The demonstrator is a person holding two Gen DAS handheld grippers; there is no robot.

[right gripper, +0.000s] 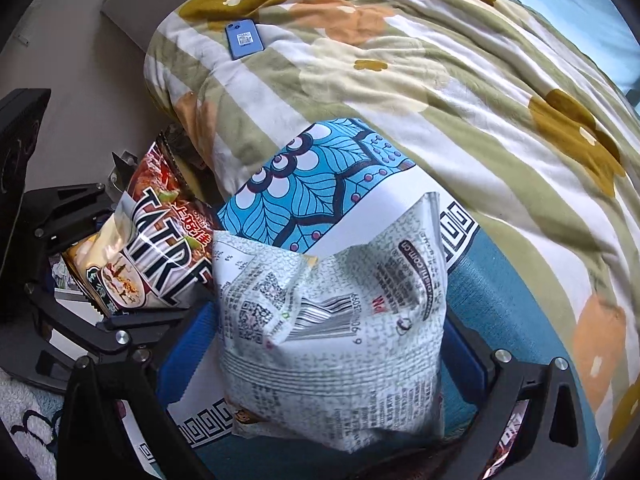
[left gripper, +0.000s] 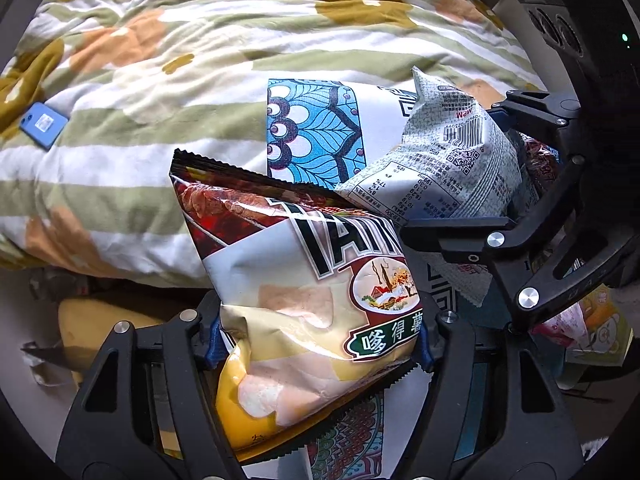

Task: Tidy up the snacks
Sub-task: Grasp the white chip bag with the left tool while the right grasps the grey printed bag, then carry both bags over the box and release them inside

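Both grippers point steeply down over the foot of a bed, each with a snack bag between its fingers. The left gripper pinches a potato chip bag across its lower half, the blue pads pressed into both sides so the foil bulges between them. That bag stands tilted, its long axis running from the crimped bottom seam near the camera up to the dark serrated top edge, which leans away and to the left. The right gripper has a white printed snack bag between its fingers, which are spread wide around it; I cannot tell whether the pads actually press on it. Its barcode side faces up, and its crumpled top points away from the camera. The two bags touch at their upper parts. Beneath them lies a blue-and-white patterned bag, flat on the flowered quilt; whether anything is inside it I cannot tell. A blue phone lies well apart on the quilt.
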